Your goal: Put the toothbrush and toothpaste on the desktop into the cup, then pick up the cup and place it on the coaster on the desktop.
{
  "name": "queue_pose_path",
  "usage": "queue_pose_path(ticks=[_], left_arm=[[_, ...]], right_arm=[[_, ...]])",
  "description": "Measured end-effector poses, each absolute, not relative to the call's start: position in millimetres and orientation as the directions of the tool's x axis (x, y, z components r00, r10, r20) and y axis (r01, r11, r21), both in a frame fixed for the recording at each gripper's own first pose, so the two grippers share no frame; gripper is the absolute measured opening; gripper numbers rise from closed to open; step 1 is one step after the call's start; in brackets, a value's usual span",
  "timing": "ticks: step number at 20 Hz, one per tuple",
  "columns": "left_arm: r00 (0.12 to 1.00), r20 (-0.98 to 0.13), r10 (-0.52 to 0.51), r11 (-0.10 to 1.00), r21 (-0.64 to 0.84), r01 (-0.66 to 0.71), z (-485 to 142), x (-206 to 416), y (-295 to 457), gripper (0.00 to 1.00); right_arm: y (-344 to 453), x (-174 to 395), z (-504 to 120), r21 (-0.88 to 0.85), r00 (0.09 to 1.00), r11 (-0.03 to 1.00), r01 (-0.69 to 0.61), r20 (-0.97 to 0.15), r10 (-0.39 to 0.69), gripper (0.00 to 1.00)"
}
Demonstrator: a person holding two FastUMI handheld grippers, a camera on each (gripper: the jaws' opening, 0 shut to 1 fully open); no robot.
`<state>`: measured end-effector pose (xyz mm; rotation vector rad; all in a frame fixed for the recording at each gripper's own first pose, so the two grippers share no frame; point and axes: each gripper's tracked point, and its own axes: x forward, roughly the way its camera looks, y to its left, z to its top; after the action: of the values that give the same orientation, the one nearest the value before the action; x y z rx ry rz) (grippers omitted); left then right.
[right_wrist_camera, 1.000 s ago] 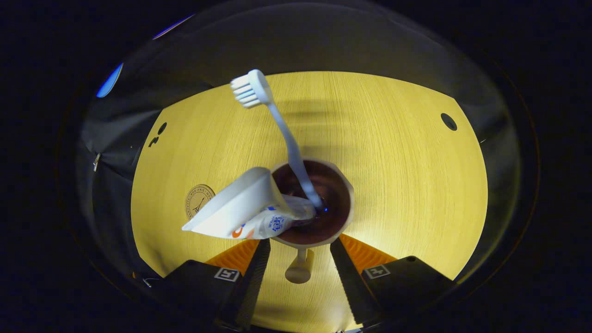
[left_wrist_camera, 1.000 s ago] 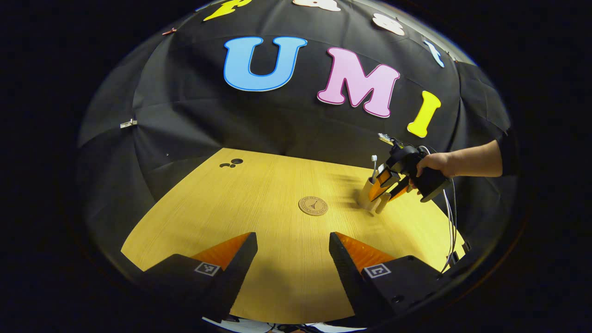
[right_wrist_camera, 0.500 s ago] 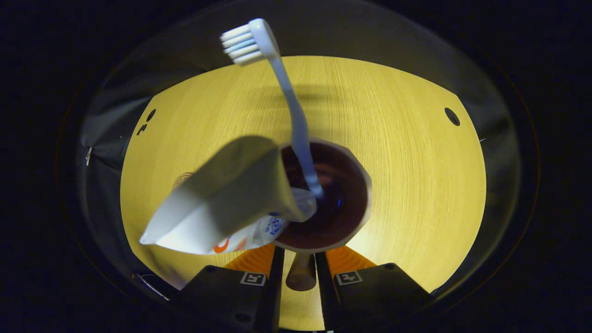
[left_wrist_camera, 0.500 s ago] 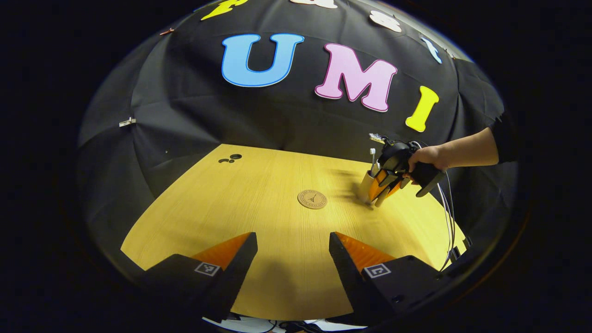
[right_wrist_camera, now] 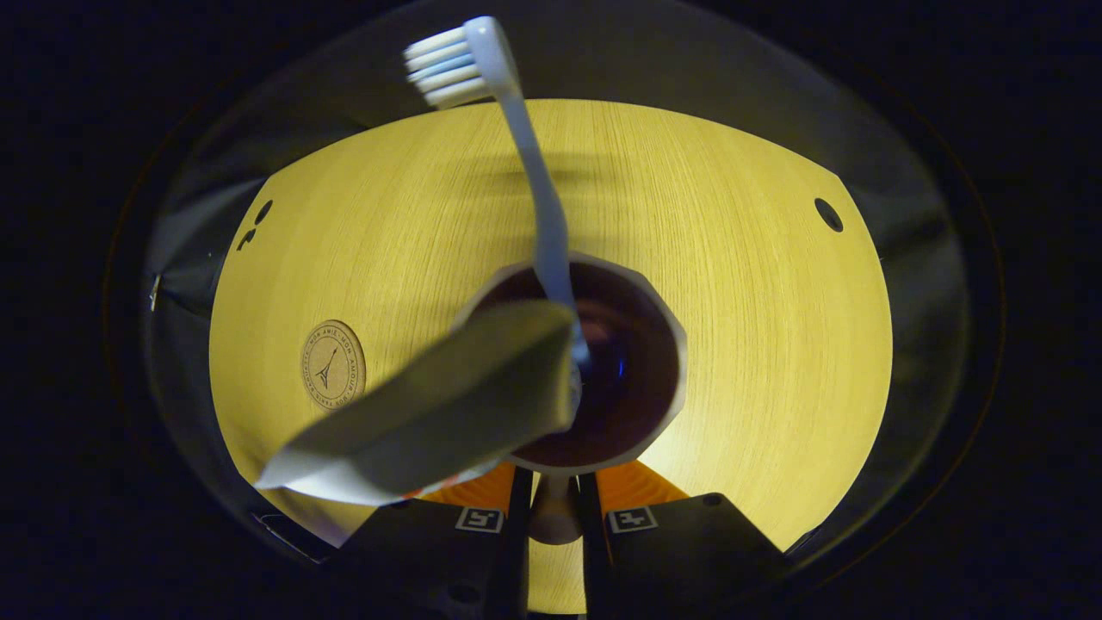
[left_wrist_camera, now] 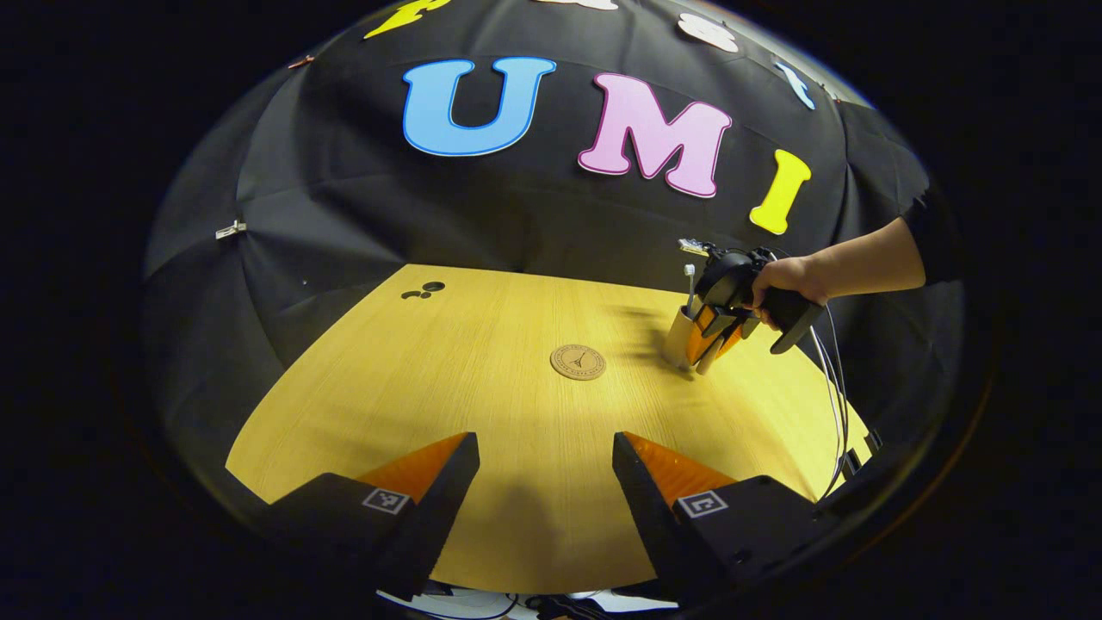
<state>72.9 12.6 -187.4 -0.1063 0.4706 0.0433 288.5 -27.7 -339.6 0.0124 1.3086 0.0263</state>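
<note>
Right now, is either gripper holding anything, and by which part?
The right gripper is shut on the cup's handle, with the toothbrush and toothpaste standing in the cup. The left gripper is open and holds nothing.

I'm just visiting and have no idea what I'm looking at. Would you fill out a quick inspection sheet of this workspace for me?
Surface: wooden desk, with small round holes near the far left corner.
Job's things: cup holds the toothbrush, head up, and the toothpaste, which leans out over the rim. The coaster lies bare, to the cup's left in the left gripper view.
Clutter: nothing seen.
Grippers: left gripper open above the near edge, holding nothing. Right gripper, held by a hand, shut on the cup's handle.
Cables: wires hang below the right gripper.
Surroundings: black cloth wall, with a clip.
</note>
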Motion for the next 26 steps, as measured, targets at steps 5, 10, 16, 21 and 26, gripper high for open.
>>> queue_pose_path(ticks=[5,10,16,21,26], left_arm=[[0.887,-0.462,-0.004,0.994,-0.096,-0.046,-191.4,75.5,9.0,0.97],[0.886,-0.463,-0.018,0.994,-0.105,-0.035,-195.6,79.1,8.5,0.97],[0.88,-0.475,-0.013,0.987,-0.146,-0.064,-205.5,78.4,19.6,0.97],[0.878,-0.479,-0.012,0.984,-0.16,-0.074,-206.5,75.4,25.9,0.97],[0.879,-0.477,-0.009,0.985,-0.155,-0.074,-208.2,76.9,31.6,0.97]], right_arm=[[-31.3,287.1,-338.1,0.007,0.257,0.999,-0.046,-0.966,0.018,0.25],[-28.9,289.6,-333.3,-0.016,0.268,0.998,-0.06,-0.963,0.0,0.25],[-8.5,295.1,-326.0,0.005,0.298,0.999,-0.052,-0.954,0.02,0.25],[9.2,306.6,-314.1,0.021,0.325,0.998,-0.053,-0.945,0.037,0.25],[44.5,304.8,-306.2,0.06,0.328,0.994,-0.09,-0.941,0.086,0.25]])
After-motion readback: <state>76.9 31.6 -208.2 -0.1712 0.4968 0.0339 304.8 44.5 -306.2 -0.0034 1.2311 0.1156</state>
